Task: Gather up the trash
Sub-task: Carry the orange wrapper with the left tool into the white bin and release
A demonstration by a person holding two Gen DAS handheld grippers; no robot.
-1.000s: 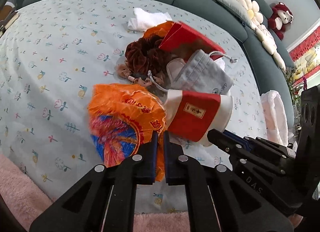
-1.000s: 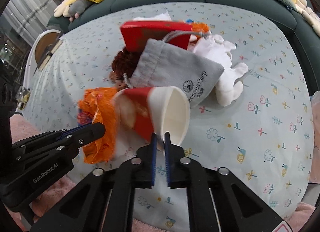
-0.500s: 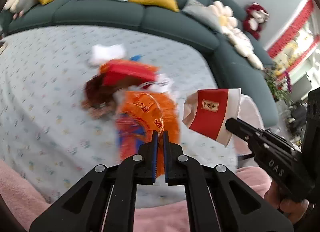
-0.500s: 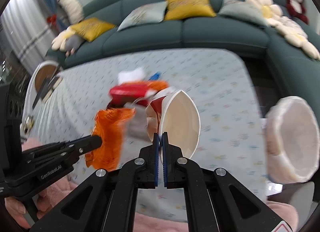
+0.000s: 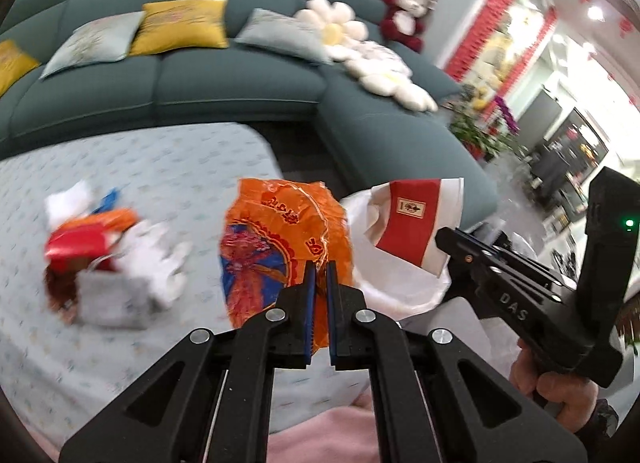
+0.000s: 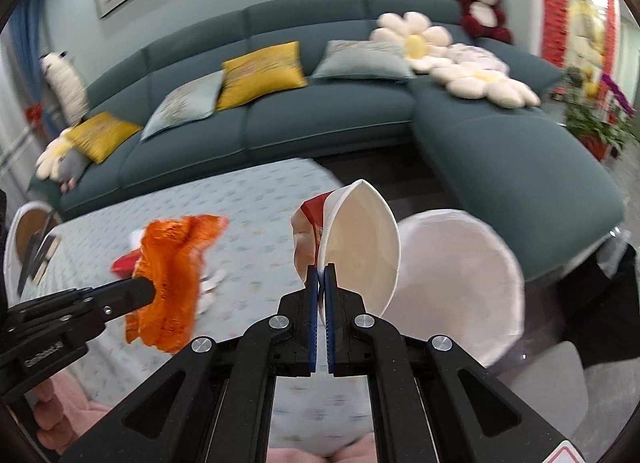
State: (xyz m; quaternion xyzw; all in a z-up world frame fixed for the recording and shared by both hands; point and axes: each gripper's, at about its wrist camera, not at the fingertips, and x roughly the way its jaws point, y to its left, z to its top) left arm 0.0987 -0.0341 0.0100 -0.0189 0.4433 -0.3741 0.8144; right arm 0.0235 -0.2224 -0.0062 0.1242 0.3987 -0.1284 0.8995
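My left gripper (image 5: pixel 319 267) is shut on an orange plastic wrapper (image 5: pixel 280 247) that hangs in the air above the table's right edge; from the right wrist the wrapper (image 6: pixel 172 275) dangles at the left gripper's tip (image 6: pixel 144 291). My right gripper (image 6: pixel 319 275) is shut on the rim of a squashed red-and-white paper cup (image 6: pixel 360 247), also lifted; the cup (image 5: pixel 416 223) shows from the side in the left wrist view, with the right gripper (image 5: pixel 444 239) behind it. A white-lined bin (image 6: pixel 460 283) stands on the floor just right of the cup.
On the flowered tablecloth (image 5: pixel 160 175) lie a red box (image 5: pixel 76 247), a grey drawstring pouch (image 5: pixel 112 299), a brown furry thing, white tissue and a white glove. A teal corner sofa (image 6: pixel 320 115) with cushions and plush toys runs behind. A pink rug lies at the near edge.
Both grippers rose off the table and swung right, carrying the orange wrapper and the paper cup toward the white-lined bin. The pile of other items stayed on the table, now at the left.
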